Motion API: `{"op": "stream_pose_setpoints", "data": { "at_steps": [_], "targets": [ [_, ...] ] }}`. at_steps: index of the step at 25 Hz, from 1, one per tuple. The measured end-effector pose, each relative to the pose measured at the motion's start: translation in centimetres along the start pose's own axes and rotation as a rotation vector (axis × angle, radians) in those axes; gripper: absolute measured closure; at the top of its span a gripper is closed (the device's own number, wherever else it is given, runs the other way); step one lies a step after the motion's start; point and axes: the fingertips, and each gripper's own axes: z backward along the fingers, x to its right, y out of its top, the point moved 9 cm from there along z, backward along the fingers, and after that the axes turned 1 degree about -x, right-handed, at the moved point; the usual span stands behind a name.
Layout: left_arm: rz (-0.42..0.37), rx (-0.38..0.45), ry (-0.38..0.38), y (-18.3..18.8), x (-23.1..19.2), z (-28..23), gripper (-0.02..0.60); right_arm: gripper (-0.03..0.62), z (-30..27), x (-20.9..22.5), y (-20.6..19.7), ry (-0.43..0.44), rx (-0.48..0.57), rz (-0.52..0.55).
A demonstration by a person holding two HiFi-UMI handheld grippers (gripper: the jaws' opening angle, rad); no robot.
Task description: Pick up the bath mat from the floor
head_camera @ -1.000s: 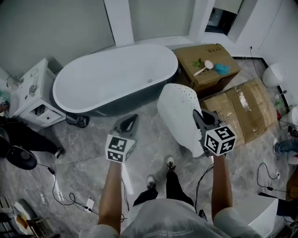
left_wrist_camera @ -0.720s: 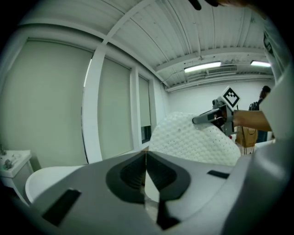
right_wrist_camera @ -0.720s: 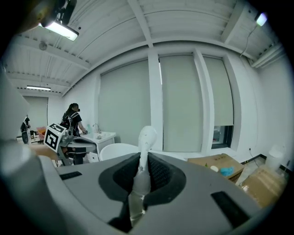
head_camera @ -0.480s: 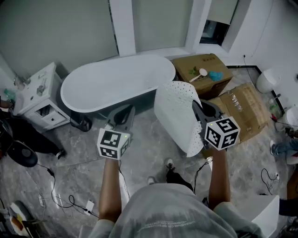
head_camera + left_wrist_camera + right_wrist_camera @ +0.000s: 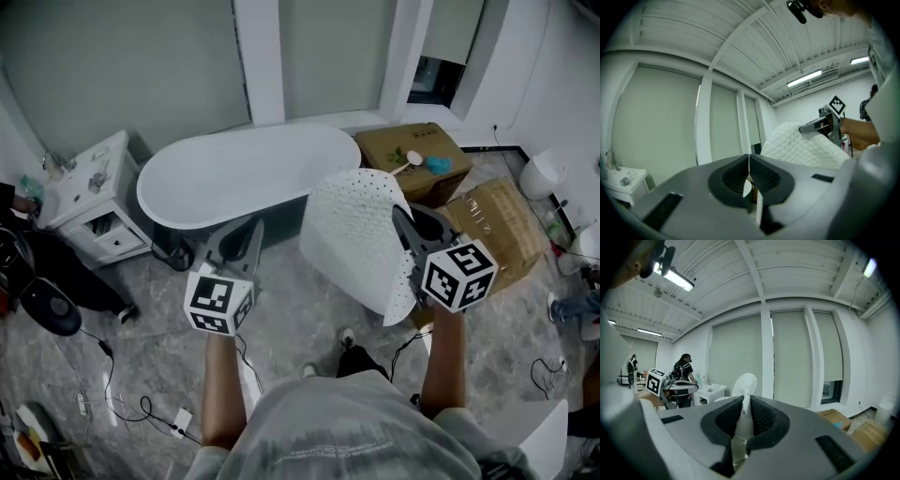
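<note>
Right gripper view: my right gripper (image 5: pixel 744 404) is clamped tight on the bath mat (image 5: pixel 745 383). The white edge is squeezed between the pads, and a rounded bit stands up above them.
Right gripper, head view: there it is (image 5: pixel 403 220), biting the mat's right-hand edge, with the marker cube on my side.
Bath mat: up off the floor (image 5: pixel 300 309) and hanging in the air from that one grip. It is white and dotted with holes, its broad face (image 5: pixel 356 239) turned up towards me.
Left gripper: the jaws (image 5: pixel 749 161) are closed on each other with nothing between them (only a sliver of light shows lower down between the pads). From above it (image 5: pixel 249 230) sits left of the mat, apart from it.
Left gripper view, looking across: the mat (image 5: pixel 806 147) bulges at the right, and my other gripper (image 5: pixel 820 124) is pinched on its upper edge.
Bathtub: white, lying crossways (image 5: pixel 244 173) beyond both grippers, its right end just past the top of the mat.
Cardboard boxes: to the right of the tub (image 5: pixel 412 150), partly behind the mat.
Washstand: white, at the far left (image 5: pixel 84 192), beside the head of the tub.
Person: far off in the right gripper view (image 5: pixel 684 373), standing by a basin.
</note>
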Motion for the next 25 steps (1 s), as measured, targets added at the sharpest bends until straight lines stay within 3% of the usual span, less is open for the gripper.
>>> {"op": "stream_pose_setpoints", "data": {
  "at_steps": [6, 25],
  "targets": [
    [0.003, 0.012, 0.027, 0.5, -0.7, 0.5, 0.562, 0.557, 0.3, -1.6, 0.6, 0.018, -0.001, 0.05],
    [-0.046, -0.056, -0.007, -0.9, -0.9, -0.2, 0.563, 0.557, -1.1, -3.2, -0.8, 0.044, -0.047, 0.069]
  ]
}}
